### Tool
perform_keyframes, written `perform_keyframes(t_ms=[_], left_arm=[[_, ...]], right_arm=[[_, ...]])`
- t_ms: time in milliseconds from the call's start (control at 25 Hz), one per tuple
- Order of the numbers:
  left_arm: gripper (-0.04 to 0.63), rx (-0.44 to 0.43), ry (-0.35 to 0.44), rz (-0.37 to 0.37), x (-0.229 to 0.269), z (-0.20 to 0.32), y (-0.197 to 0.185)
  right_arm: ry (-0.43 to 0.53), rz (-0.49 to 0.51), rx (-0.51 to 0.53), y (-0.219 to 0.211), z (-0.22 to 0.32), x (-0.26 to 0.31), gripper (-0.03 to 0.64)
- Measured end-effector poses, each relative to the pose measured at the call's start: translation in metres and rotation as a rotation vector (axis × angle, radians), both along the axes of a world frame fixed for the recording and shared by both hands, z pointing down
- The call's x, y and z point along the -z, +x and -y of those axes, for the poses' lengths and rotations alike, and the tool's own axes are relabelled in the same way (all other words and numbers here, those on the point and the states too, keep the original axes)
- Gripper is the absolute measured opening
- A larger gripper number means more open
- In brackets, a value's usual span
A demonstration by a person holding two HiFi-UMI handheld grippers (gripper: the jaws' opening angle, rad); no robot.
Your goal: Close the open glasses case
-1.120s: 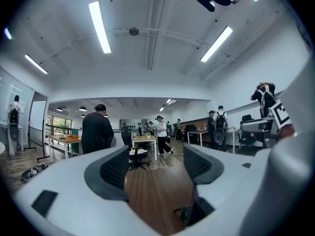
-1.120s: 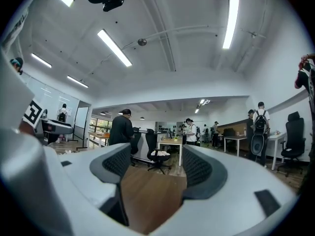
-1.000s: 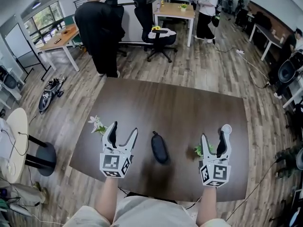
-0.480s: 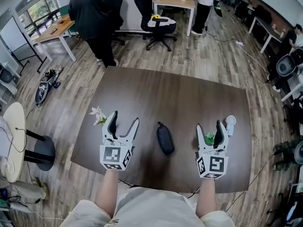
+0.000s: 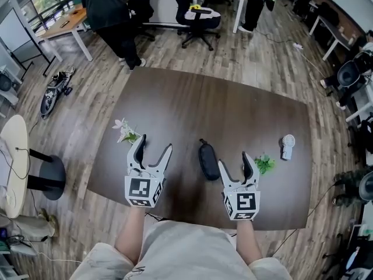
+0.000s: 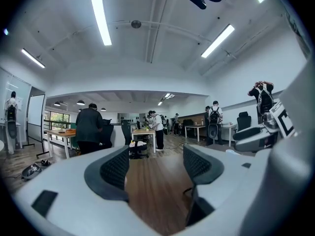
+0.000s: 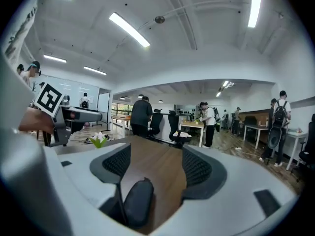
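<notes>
The brown table point(image 5: 221, 107) has lots of bare room in its far half, all the way to the far edge. The near edge is right by the person's body, and both tools sit over that near part. The left gripper point(image 5: 154, 144) has its two fingers spread wide apart with nothing in them; only bare wood shows between them. A white flower point(image 5: 123, 127) sits just past it, near the table's left edge. The right gripper point(image 5: 233, 161) has its fingers wide apart too, and they squeeze nothing. The glasses case point(image 5: 207, 161), dark and long, lies flat on the table between the two grippers, much closer to the right one, just beside its left finger. I cannot tell if its lid is up or down. Between the case and the left gripper the wood is bare. To the right of the right gripper is a small green plant point(image 5: 265, 164), and a little white fan point(image 5: 286, 146) sits a bit further toward the right edge. Around the table is a wood floor point(image 5: 76, 127) in a big office. A person in black point(image 5: 113, 10) stands beyond the far edge, near a black chair point(image 5: 201, 19) and a light desk point(image 5: 58, 28). A round white table point(image 5: 14, 162) is off to the left.
</notes>
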State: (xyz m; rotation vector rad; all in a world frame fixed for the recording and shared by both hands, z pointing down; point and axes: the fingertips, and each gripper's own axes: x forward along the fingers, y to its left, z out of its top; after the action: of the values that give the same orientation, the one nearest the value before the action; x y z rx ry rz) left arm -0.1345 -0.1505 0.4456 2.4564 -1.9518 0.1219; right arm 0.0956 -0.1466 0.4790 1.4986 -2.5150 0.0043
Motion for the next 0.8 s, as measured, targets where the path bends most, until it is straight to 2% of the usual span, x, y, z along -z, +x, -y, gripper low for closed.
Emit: perform_keyframes(t_ms=[160,360,600,800], left_arm=[[0.345,-0.001,-0.043,0.0,-0.021,-0.01,-0.007],[0.345,-0.006,-0.083,-0.011,-0.039,-0.022,-0.014],[0.345,-0.008,-0.105,-0.025,-0.051,-0.029,-0.021],[0.345,-0.003,-0.115,-0.035,-0.057,-0.031,-0.025]], right_arm=[[-0.091,-0.068,0.082,-0.035,-0.016,-0.041,0.325],[-0.213,-0.228,0.169,-0.067,-0.032,-0.099,0.328],[-0.348,-0.428,0.231,-0.085,-0.038,-0.162,0.325],[-0.394,-0.539,0.253,-0.088,-0.041,-0.193,0.328]])
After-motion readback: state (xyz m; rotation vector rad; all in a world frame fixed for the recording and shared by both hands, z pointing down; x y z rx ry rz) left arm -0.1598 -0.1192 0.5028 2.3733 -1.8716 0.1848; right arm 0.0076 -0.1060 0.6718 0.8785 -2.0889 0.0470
